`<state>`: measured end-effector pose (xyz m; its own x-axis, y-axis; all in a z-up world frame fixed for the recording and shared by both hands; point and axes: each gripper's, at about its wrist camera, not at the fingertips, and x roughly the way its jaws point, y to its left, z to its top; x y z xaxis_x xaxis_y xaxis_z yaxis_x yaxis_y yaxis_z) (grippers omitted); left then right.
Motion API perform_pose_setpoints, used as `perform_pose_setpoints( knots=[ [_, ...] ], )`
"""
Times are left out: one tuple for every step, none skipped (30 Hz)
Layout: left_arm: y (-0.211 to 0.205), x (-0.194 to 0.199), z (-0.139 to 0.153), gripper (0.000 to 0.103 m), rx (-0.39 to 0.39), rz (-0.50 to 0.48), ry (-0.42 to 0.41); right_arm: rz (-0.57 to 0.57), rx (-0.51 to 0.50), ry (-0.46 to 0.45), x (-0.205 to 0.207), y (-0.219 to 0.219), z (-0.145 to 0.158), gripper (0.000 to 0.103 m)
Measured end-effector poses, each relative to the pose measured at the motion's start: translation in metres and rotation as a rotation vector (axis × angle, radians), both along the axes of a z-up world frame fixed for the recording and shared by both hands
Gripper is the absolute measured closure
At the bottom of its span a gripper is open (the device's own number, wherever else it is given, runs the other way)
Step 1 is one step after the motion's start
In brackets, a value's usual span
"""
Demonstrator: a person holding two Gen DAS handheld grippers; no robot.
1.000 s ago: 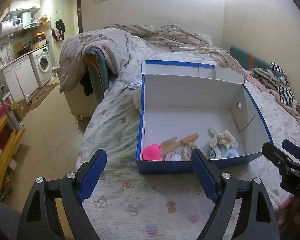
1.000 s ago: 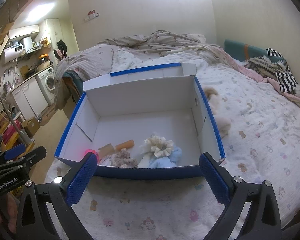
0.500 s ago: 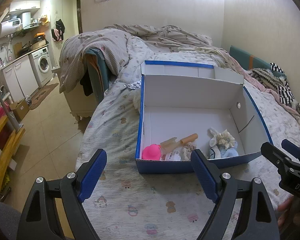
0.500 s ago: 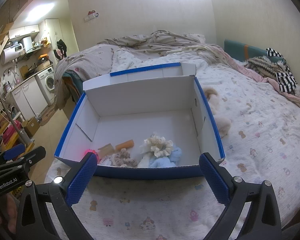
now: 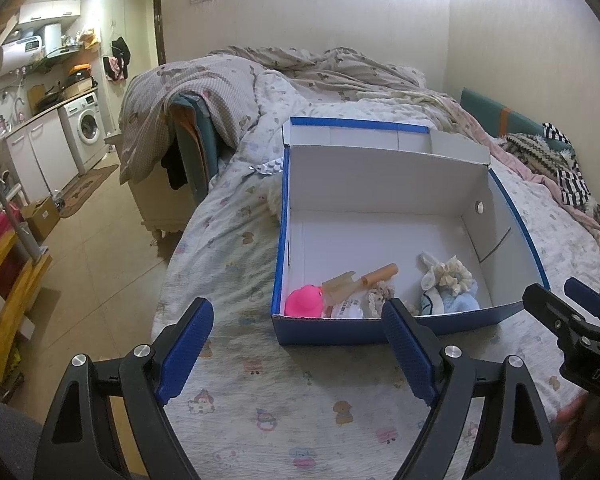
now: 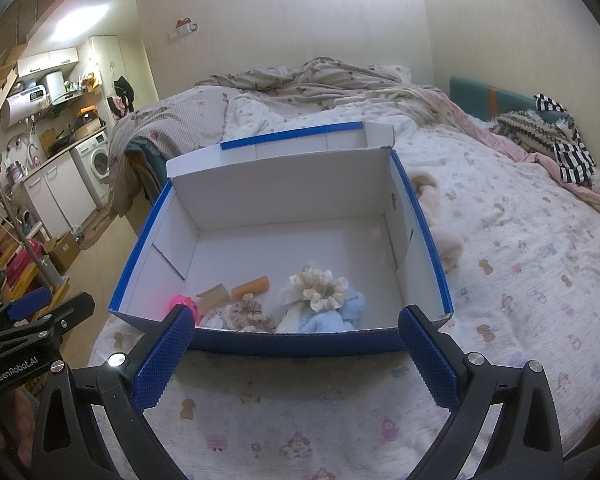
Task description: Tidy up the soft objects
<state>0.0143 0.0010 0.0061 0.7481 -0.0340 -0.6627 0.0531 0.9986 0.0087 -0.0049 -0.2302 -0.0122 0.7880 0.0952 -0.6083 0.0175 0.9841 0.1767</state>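
- Fingers: left gripper (image 5: 296,344) jaws spread wide, nothing between the pads; right gripper (image 6: 296,352) same, wide apart and empty. Both hover over the bedsheet (image 5: 268,408) just short of the box, aimed down at it.
- Soft objects sit bunched along the near wall of the blue-and-white box (image 6: 420,216), which lies on the bed with its lid flap folded back.
- Count in box, as far as visible:
  - one cream scrunchie (image 6: 320,286) on top of one light-blue fluffy piece (image 6: 352,308)
  - one white cloth strip (image 6: 290,320) beside them, possibly a sock, can't tell
  - one patterned brown scrunchie (image 6: 248,312)
  - one pink round toy (image 5: 304,300)
  - one orange cylinder (image 5: 380,272), one tan piece (image 5: 338,284), one white labelled item (image 5: 350,308); the last is partly hidden
- Outside the box: one beige plush (image 6: 440,216) on the sheet, touching or just beside the box's right wall. In the left wrist view a white fluffy bit (image 5: 276,200) shows past the left wall; can't identify it.
- Progress, my read: most small items look binned, far half of the box is bare. The plush, and maybe the white fluffy bit, look like what's left.
- Likely next target is the plush, right gripper is nearer to it.
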Motion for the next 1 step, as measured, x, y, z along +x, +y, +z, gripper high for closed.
perform_pose_setpoints(
  knots=[
    [-0.0004, -0.0002, 0.0, 0.018, 0.0, -0.002, 0.0, 0.0, 0.0, 0.0, -0.0002, 0.0002, -0.0002, 0.0]
  ],
)
